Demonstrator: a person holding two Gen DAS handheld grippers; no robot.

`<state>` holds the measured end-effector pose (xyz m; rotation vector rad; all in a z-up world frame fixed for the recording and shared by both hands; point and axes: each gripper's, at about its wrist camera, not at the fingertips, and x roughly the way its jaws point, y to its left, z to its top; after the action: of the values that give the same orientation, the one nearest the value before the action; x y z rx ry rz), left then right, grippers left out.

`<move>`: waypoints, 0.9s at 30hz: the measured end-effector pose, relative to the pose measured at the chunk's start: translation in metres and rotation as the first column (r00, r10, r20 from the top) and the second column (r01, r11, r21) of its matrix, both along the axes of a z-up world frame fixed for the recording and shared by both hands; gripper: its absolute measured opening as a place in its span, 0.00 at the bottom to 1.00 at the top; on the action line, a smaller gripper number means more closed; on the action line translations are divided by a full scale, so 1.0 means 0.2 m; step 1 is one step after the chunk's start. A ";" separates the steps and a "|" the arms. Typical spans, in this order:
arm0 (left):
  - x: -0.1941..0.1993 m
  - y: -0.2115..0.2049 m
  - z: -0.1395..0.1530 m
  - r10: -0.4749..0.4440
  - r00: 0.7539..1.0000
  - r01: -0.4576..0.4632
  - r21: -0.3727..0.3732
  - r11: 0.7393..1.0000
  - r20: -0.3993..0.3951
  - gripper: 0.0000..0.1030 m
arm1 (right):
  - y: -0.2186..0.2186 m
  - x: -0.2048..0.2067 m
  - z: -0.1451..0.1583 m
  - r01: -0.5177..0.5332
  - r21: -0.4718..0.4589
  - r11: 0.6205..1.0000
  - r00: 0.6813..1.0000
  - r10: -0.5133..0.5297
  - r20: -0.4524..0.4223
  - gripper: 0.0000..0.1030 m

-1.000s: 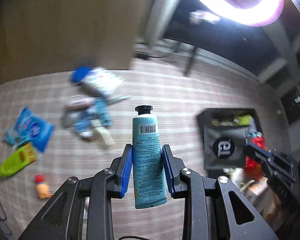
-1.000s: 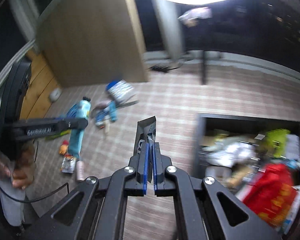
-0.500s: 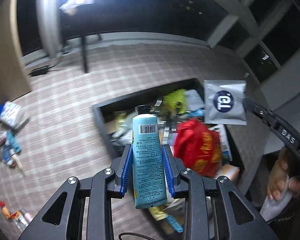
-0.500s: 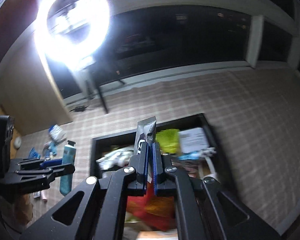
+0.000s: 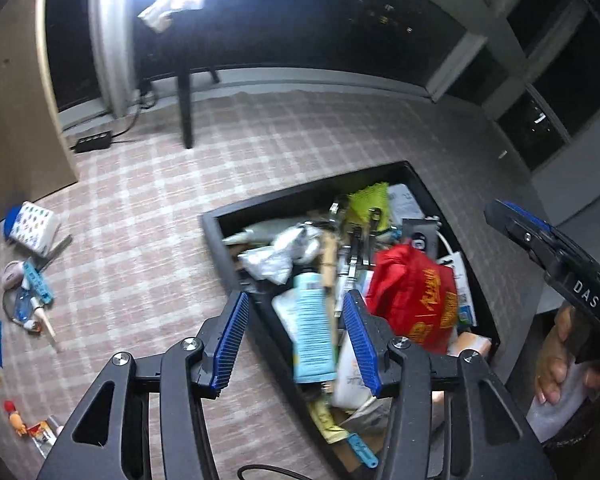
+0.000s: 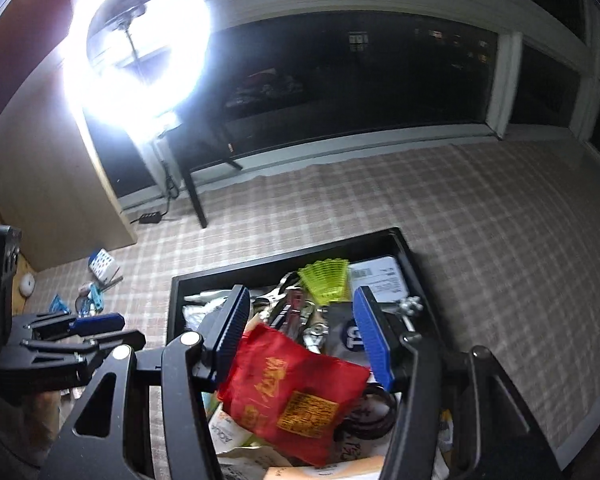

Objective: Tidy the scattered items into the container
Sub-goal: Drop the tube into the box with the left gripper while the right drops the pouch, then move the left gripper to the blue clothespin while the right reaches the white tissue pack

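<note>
Above the black container point(image 5: 216, 236), opening fingers point(image 5: 230, 344) flank a seemingly released blue tube point(image 5: 310, 328).

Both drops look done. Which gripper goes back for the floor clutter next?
Left, probably. The left gripper, jaws opening, pale blue tube dropping between them untouched, sits at the black rectangular bin's edge nearest the scattered floor items. The right gripper, also opening, hangs over the bin's middle, farther away.

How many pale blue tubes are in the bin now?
1. The tube is at the left side of the bin, between the left gripper's opening jaws, with neither pad touching it. More could be buried under other items.
</note>
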<state>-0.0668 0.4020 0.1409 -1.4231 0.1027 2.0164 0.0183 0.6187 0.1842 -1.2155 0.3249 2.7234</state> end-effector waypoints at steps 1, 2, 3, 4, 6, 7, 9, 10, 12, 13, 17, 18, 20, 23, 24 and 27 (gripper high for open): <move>-0.02 -0.04 -0.01 0.015 1.000 -0.015 -0.006 1.000 -0.003 0.46 | -0.02 -0.01 -0.01 -0.013 -0.003 1.000 1.000 0.013 0.002 0.52; -0.03 -0.07 -0.01 0.027 1.000 -0.027 -0.006 1.000 -0.003 0.46 | -0.05 -0.02 -0.01 -0.030 -0.007 1.000 1.000 0.030 0.004 0.52; -0.05 -0.11 -0.02 0.042 0.999 -0.042 -0.008 0.999 0.000 0.46 | -0.08 -0.04 -0.02 -0.050 -0.007 0.999 0.999 0.050 0.007 0.52; -0.06 -0.13 -0.02 0.050 0.999 -0.050 -0.010 0.999 0.001 0.46 | -0.11 -0.05 -0.03 -0.070 -0.005 0.998 0.997 0.070 0.011 0.52; -0.10 -0.21 -0.03 0.079 0.997 -0.080 -0.020 0.997 -0.003 0.46 | -0.18 -0.09 -0.04 -0.104 0.003 0.995 0.994 0.104 0.021 0.52; -0.13 -0.27 -0.04 0.103 0.995 -0.103 -0.025 0.994 -0.003 0.46 | -0.22 -0.11 -0.05 -0.124 0.007 0.992 0.992 0.124 0.027 0.52; -0.18 -0.35 -0.05 0.134 0.991 -0.134 -0.030 0.990 -0.002 0.46 | -0.30 -0.15 -0.06 -0.168 0.011 0.986 0.985 0.167 0.035 0.52; -0.20 -0.40 -0.06 0.154 0.988 -0.154 -0.036 0.987 -0.002 0.46 | -0.35 -0.18 -0.07 -0.189 0.011 0.982 0.981 0.188 0.038 0.52; -0.26 -0.54 -0.08 0.203 0.979 -0.203 -0.051 0.978 -0.001 0.46 | -0.44 -0.23 -0.08 -0.234 0.009 0.972 0.971 0.234 0.044 0.52; -0.27 -0.59 -0.08 0.217 0.976 -0.217 -0.057 0.975 -0.002 0.46 | -0.50 -0.26 -0.08 -0.260 0.009 0.966 0.965 0.259 0.047 0.52; -0.38 -0.89 -0.12 0.323 0.946 -0.321 -0.086 0.943 0.010 0.46 | -0.71 -0.37 -0.12 -0.355 0.016 0.935 0.933 0.353 0.073 0.55; -0.40 -0.96 -0.13 0.347 0.938 -0.344 -0.092 0.934 0.015 0.46 | -0.76 -0.40 -0.13 -0.378 0.019 0.926 0.923 0.376 0.085 0.56; -0.46 -1.14 -0.16 0.417 0.909 -0.412 -0.111 0.905 0.027 0.46 | -0.88 -0.47 -0.16 -0.427 0.025 0.904 0.900 0.421 0.111 0.57; -0.53 -1.40 -0.19 0.500 0.865 -0.493 -0.126 0.861 0.029 0.46 | -1.04 -0.56 -0.18 -0.480 0.034 0.876 0.872 0.473 0.122 0.57; -0.54 -1.46 -0.19 0.511 0.859 -0.504 -0.132 0.854 0.026 0.46 | -1.09 -0.58 -0.19 -0.496 0.035 0.868 0.864 0.488 0.123 0.57; -0.58 -1.67 -0.22 0.529 0.849 -0.520 -0.174 0.836 0.005 0.46 | -1.24 -0.66 -0.22 -0.549 0.035 0.835 0.830 0.541 0.134 0.57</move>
<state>-0.1823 0.0682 0.0973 -1.7538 -0.1692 2.4541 -0.1140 0.3715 0.1411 -1.6549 -0.1729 3.0589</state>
